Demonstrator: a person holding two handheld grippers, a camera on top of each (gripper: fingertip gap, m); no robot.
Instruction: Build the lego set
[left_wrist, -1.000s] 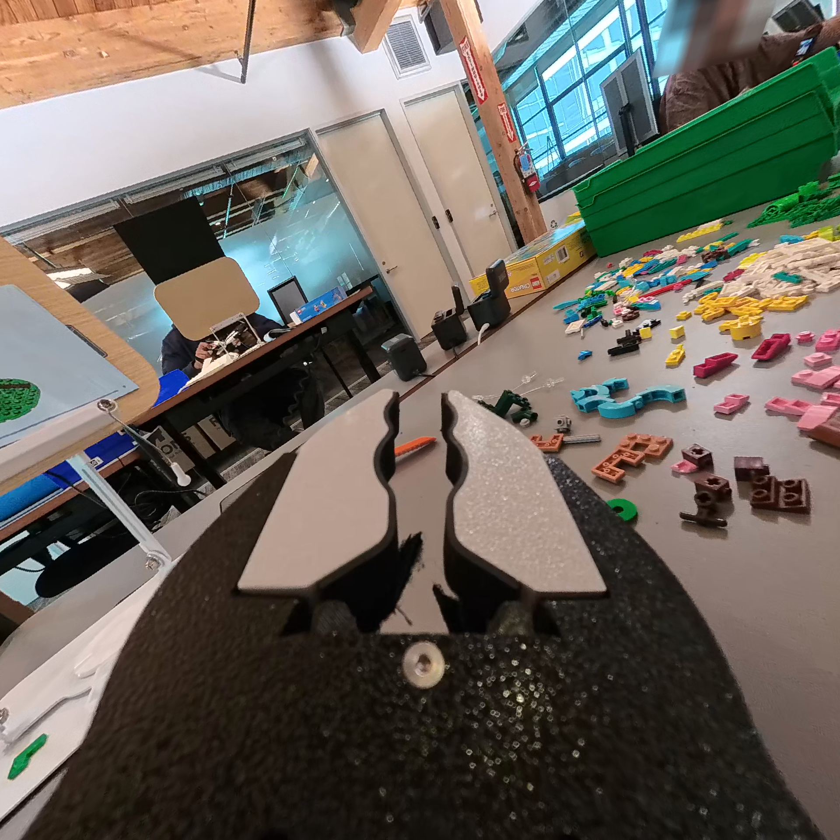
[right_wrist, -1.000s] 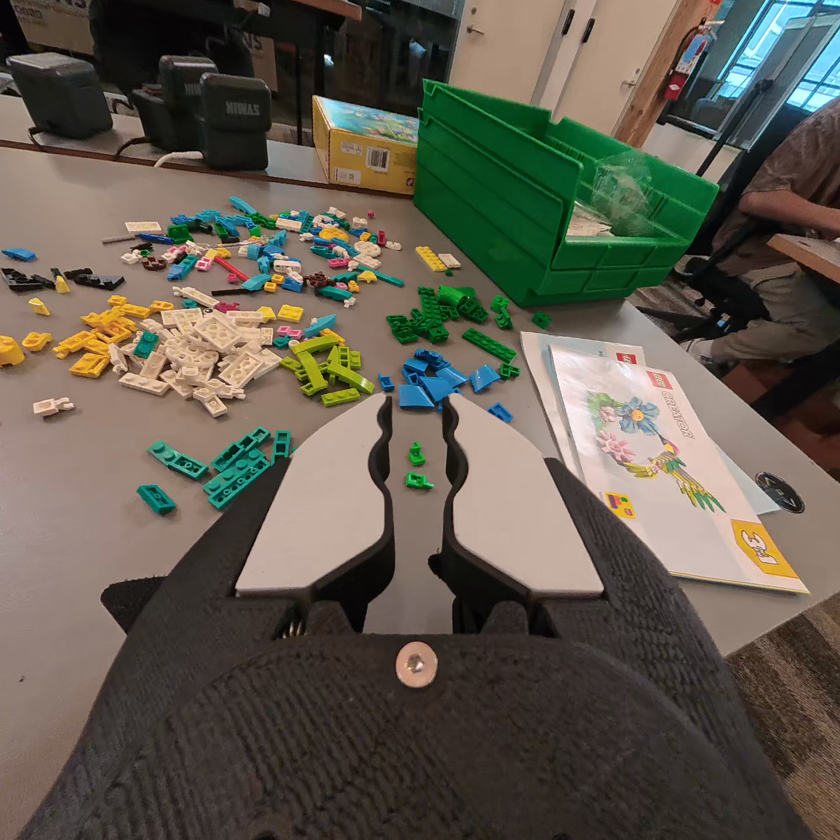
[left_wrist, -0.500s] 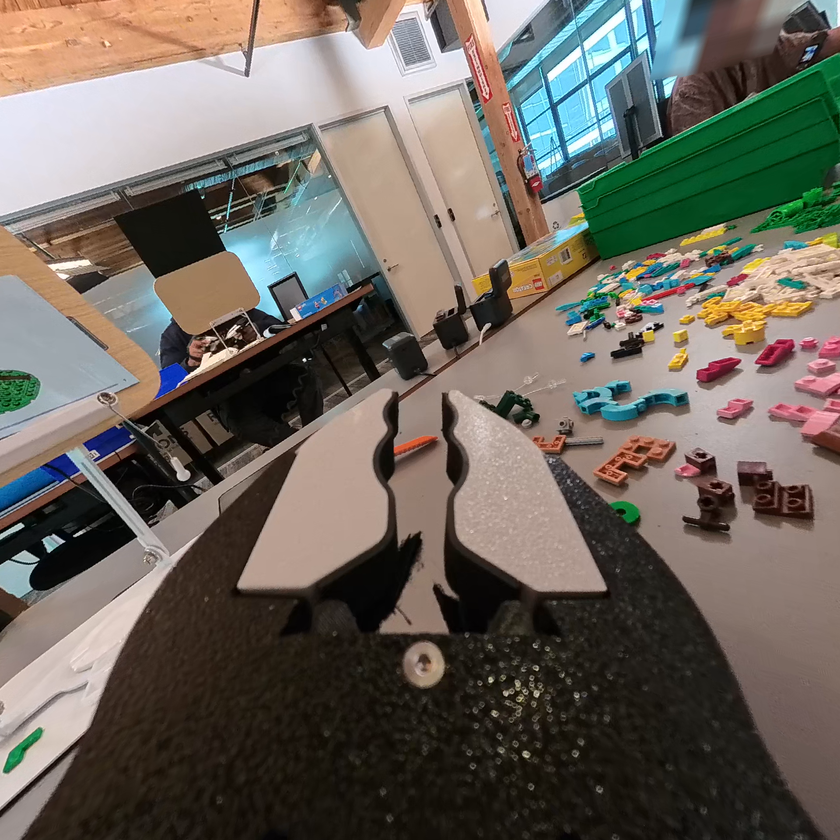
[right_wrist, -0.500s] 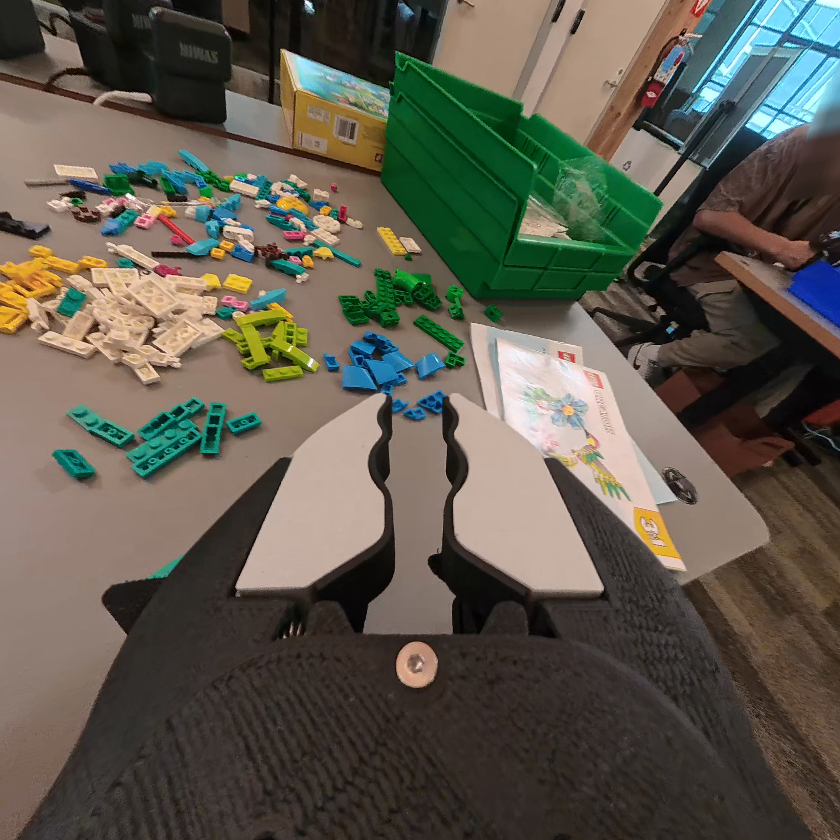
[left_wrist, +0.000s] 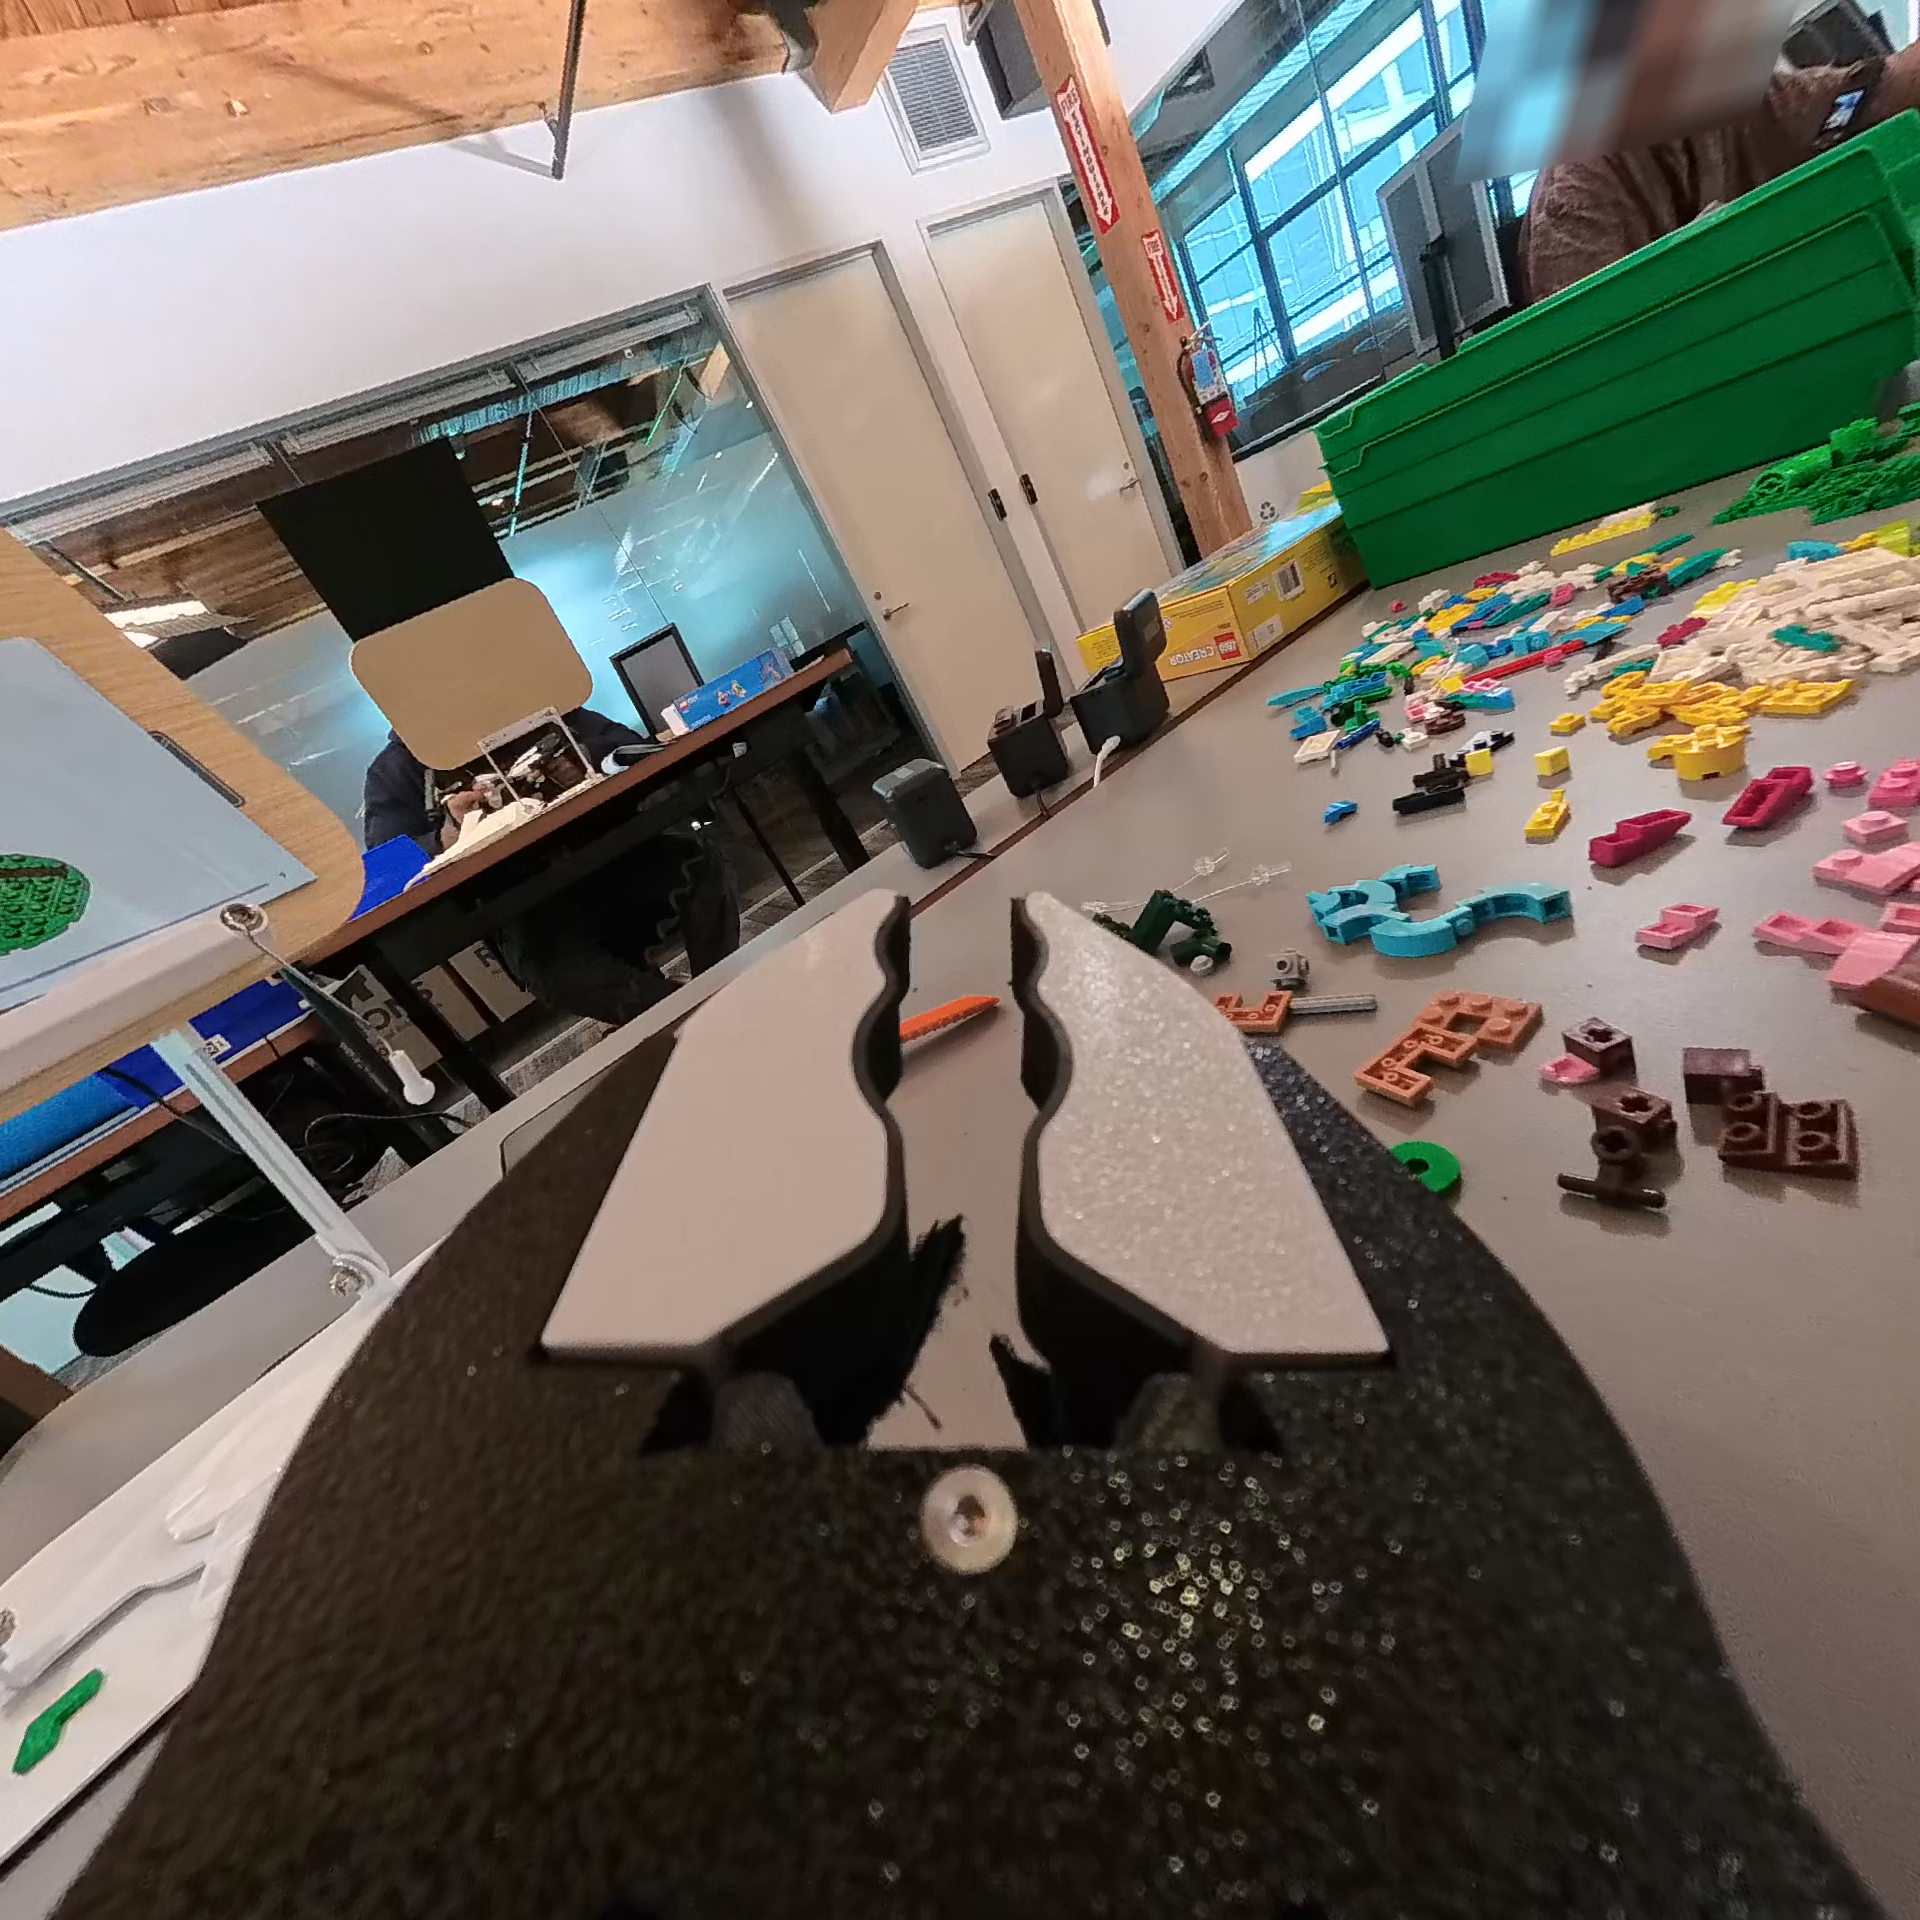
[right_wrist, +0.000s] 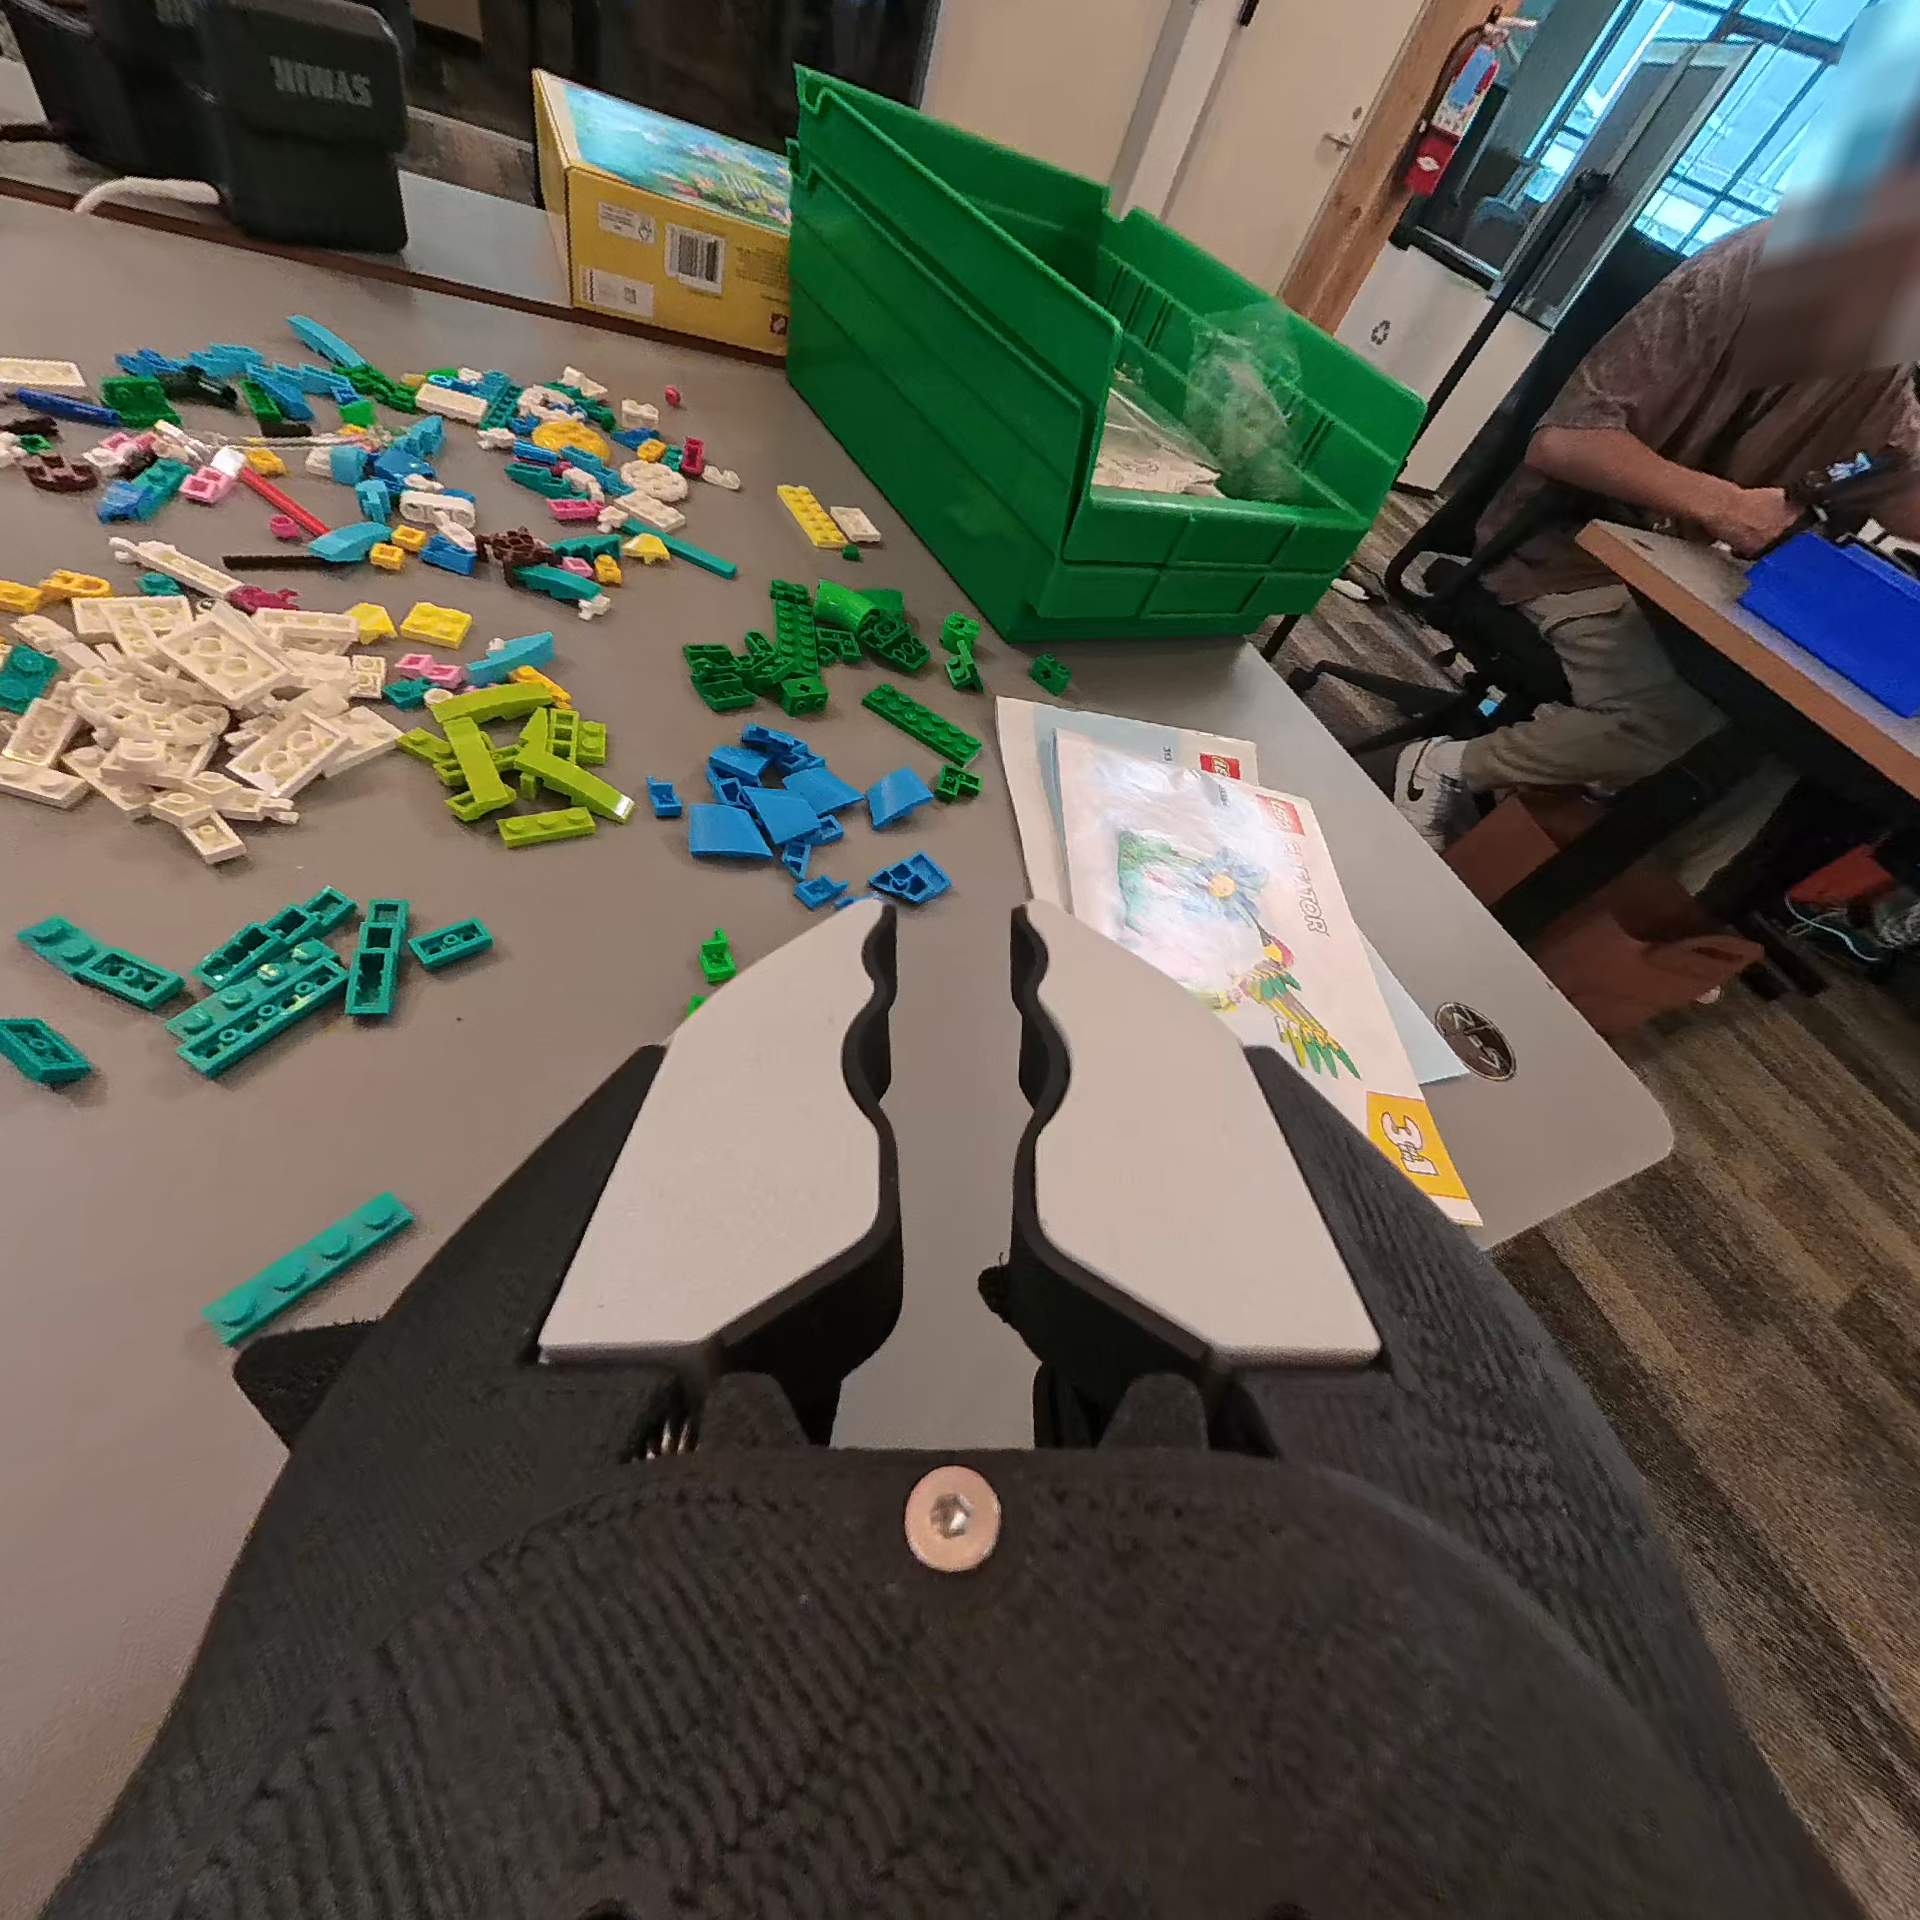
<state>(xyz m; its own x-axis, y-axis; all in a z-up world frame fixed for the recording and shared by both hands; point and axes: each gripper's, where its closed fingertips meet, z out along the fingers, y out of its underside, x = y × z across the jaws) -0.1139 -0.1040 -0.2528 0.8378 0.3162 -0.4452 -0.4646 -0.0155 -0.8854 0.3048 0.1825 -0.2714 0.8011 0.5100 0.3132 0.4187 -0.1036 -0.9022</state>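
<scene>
Loose lego pieces lie sorted by colour on the grey table (right_wrist: 582, 1122). In the right wrist view I see blue pieces (right_wrist: 800, 800), lime pieces (right_wrist: 520, 758), teal plates (right_wrist: 270, 977), white plates (right_wrist: 177, 686) and dark green pieces (right_wrist: 810, 644). My right gripper (right_wrist: 951, 914) is open and empty, above the table just short of the blue pieces and left of the instruction booklet (right_wrist: 1226, 914). My left gripper (left_wrist: 961, 914) is open and empty, low over the table. An orange piece (left_wrist: 948, 1016) lies beyond its tips. Brown pieces (left_wrist: 1787, 1132) and turquoise curved pieces (left_wrist: 1434, 914) lie to its right.
A green bin (right_wrist: 1039, 416) and a yellow box (right_wrist: 665, 229) stand at the back of the table. The table's edge runs close to the right of the booklet. A person sits at a desk beyond it. At far left stands a wooden board (left_wrist: 104, 810), with a white sheet (left_wrist: 104, 1662) below it. Spacing between my two grippers at the tips: around 50 cm.
My right gripper has swung right toward the booklet and drawn back, so two small green pieces once between its fingers now lie to their left. The left gripper has barely moved.
</scene>
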